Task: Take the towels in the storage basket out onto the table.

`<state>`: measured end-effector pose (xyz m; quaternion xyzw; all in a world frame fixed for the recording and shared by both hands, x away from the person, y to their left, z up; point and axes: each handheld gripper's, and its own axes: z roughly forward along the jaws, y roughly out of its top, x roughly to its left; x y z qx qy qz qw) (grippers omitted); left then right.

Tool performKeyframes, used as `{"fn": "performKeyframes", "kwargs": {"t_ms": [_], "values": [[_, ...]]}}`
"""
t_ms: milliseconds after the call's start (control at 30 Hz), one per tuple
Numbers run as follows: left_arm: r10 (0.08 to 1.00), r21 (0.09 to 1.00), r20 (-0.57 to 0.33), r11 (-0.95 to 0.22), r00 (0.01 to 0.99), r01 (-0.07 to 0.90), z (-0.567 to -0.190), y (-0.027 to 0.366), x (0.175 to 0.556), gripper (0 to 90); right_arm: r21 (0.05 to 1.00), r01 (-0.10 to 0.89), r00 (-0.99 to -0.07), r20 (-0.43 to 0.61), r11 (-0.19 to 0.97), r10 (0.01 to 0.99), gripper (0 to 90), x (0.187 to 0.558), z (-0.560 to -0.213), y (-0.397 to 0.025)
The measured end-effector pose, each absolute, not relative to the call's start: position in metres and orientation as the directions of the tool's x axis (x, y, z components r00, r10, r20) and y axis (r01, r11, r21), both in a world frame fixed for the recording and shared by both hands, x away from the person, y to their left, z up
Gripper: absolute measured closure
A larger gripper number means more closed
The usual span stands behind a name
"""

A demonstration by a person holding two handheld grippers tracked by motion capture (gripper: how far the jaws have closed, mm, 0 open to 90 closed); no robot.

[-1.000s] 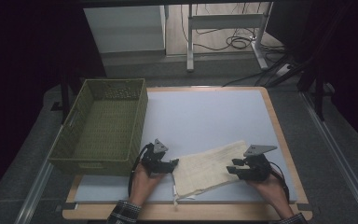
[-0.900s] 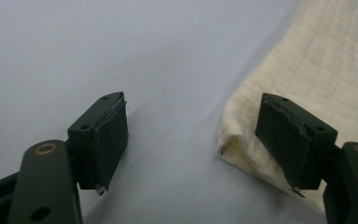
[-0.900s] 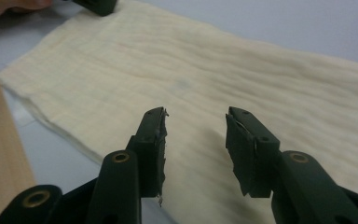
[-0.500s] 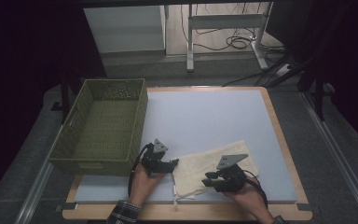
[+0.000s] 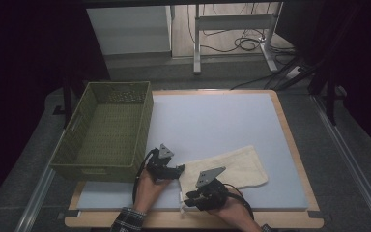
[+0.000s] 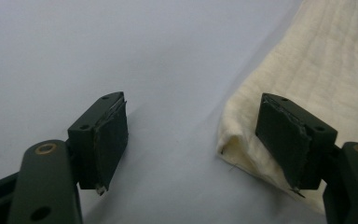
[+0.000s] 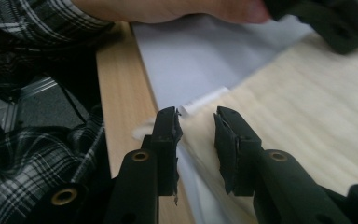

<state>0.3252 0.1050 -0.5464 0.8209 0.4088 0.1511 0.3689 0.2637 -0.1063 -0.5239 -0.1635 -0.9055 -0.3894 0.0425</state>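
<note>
At the left side of the table stands a green woven basket (image 5: 107,130), with its near right corner close to the left gripper (image 5: 173,170). The basket sits partly on the pale blue mat (image 5: 212,121), which covers the wooden table (image 5: 297,154).

The left gripper lies low on the mat, just beside the left end of the towel (image 5: 229,168). In the left gripper view its jaws stand wide apart, with bare mat between them; the right jaw is over the folded corner of the towel (image 6: 317,70) and does not hold it.

The towel is cream coloured, with a fine quilted texture of small squares. It is folded into a long strip, and it lies flat on the near part of the mat, slightly oblique, with the right end farther from the person. A small white tag (image 7: 205,99) sticks out from its near left edge.

The right gripper (image 5: 193,197) is at the near left corner of the towel, close to the table edge. In the right gripper view its jaws stand a little apart, just at the towel's edge (image 7: 279,116), and nothing is clamped between them. A checked sleeve (image 7: 32,154) shows at the left in this view.
</note>
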Motion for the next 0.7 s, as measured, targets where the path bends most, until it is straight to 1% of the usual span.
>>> {"fn": "performKeyframes", "kwargs": {"t_ms": [133, 200, 233, 267, 367, 400, 467, 533, 600, 633, 667, 700], "values": [[0.783, 0.730, -0.053, -0.393, 0.619, 0.560, -0.546, 0.105, 0.325, 25.3, 0.684, 0.317, -0.947, 0.192, 0.657, 0.257, 65.6, 0.261, -0.526, -0.098], [0.783, 0.729, -0.054, -0.393, 0.620, 0.560, -0.546, 0.105, 0.325, 25.3, 0.669, 0.291, -0.954, 0.154, 0.684, 0.256, 65.4, 0.258, -0.529, -0.094], [0.783, 0.729, -0.054, -0.393, 0.620, 0.560, -0.546, 0.105, 0.325, 25.3, 0.676, 0.282, -0.956, 0.142, 0.681, 0.256, 65.5, 0.256, -0.530, -0.093], [0.783, 0.729, -0.054, -0.393, 0.620, 0.560, -0.546, 0.105, 0.325, 25.3, 0.676, 0.279, -0.957, 0.133, 0.682, 0.259, 66.5, 0.255, -0.530, -0.093], [0.778, 0.731, -0.047, -0.400, 0.627, 0.552, -0.546, 0.105, 0.324, 26.3, 0.675, 0.256, -0.958, 0.081, 0.692, 0.275, 75.3, 0.253, -0.530, -0.092], [0.770, 0.736, -0.048, -0.403, 0.636, 0.544, -0.546, 0.104, 0.324, 30.4, 0.677, 0.254, -0.956, 0.069, 0.691, 0.284, 78.9, 0.252, -0.530, -0.092], [0.742, 0.744, -0.046, -0.421, 0.669, 0.518, -0.546, 0.103, 0.321, 42.3, 0.678, 0.261, -0.954, 0.069, 0.688, 0.293, 82.0, 0.252, -0.530, -0.093], [0.731, 0.746, -0.058, -0.421, 0.680, 0.515, -0.545, 0.102, 0.319, 54.4, 0.680, 0.270, -0.951, 0.078, 0.681, 0.300, 84.3, 0.252, -0.531, -0.093], [0.726, 0.748, -0.075, -0.412, 0.684, 0.520, -0.545, 0.101, 0.317, 63.3, 0.680, 0.271, -0.950, 0.077, 0.681, 0.301, 85.1, 0.251, -0.531, -0.093], [0.712, 0.749, -0.097, -0.408, 0.696, 0.522, -0.545, 0.101, 0.317, 70.4, 0.679, 0.273, -0.950, 0.078, 0.681, 0.303, 85.2, 0.251, -0.530, -0.093], [0.702, 0.749, -0.107, -0.408, 0.704, 0.521, -0.545, 0.101, 0.317, 81.7, 0.679, 0.276, -0.949, 0.082, 0.680, 0.303, 85.4, 0.251, -0.530, -0.093], [0.706, 0.751, -0.107, -0.404, 0.700, 0.522, -0.545, 0.100, 0.317, 84.7, 0.679, 0.282, -0.948, 0.090, 0.678, 0.304, 85.5, 0.252, -0.530, -0.093]]}}
